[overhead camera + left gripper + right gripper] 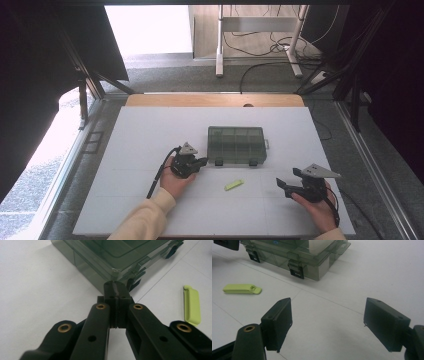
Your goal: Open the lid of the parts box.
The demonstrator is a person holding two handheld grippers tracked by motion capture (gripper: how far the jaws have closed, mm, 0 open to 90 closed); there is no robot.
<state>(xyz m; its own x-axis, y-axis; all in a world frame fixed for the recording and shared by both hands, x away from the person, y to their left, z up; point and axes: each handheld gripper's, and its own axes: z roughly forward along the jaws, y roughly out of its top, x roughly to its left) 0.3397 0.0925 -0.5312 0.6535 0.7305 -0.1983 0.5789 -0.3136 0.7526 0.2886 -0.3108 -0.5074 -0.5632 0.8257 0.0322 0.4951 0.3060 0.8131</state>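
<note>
- Both forearms come in from the near edge of the table (150, 220), each hand carrying a gripper – a resting pose, it seems, with nothing yet picked up.
- Left gripper (199, 163) sits by the front left corner of the box (236, 145), its jaws pressed flat together with nothing between them. In the left gripper view the closed tips (114, 288) point at that corner and look to be just short of it or barely touching; I cannot tell which. Closed jaws make a blunt point, which suits steadying or nudging the box rather than grasping it.
- Right gripper (283, 186) hangs low over bare table to the right, well apart from everything. Its jaws stand wide apart and empty – in the right gripper view the two pads (277, 322) frame only white surface. That spread suggests it is readied to take something.
- The box is smoky green, translucent, lid down, with two dark latches (296, 271) on the side facing the person, so they can be reached from here. It lies mid-table, long side toward the person.
- The clip (234, 184), a small lime-green plastic piece, lies flat in front of the box, between the two grippers and nearer the right one. It is untouched. My guess is that it is the right gripper's target, with the left minding the box.
</note>
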